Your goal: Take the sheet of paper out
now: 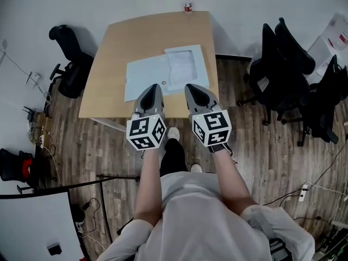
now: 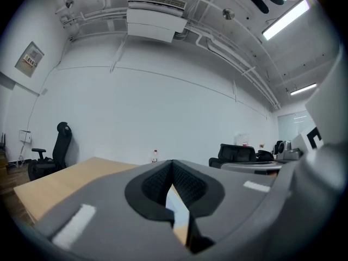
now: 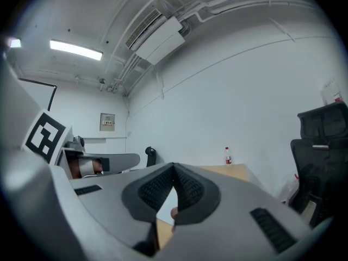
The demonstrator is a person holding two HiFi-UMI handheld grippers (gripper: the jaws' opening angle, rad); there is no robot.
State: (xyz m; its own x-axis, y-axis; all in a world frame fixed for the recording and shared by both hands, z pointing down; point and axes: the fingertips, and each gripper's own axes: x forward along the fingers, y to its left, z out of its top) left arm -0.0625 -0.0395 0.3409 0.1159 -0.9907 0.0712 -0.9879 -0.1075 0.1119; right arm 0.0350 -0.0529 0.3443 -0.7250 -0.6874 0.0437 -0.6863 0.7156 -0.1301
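Head view, upper centre: the sheet of paper (image 1: 182, 64), judged light and limp, was best pinched at a free edge; jaws of the left gripper (image 1: 154, 87) and right gripper (image 1: 193, 87) were closed together on nothing.

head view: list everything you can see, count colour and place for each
table: 1, light wood, centre, ahead of the person
folder: 1, pale blue, flat on the table's near half
sheet of paper: 1, white, on the folder's right part
bottle: 1, clear with red label, at the table's far edge
chairs: at least three, black, one left of the table, the rest in a cluster at right
power strip: 1, white, on the floor at lower right
floor: brown wood planks
shoes: white, below the table's near edge
left gripper: grey, shut, over the table's near edge
right gripper: grey, shut, beside the left one
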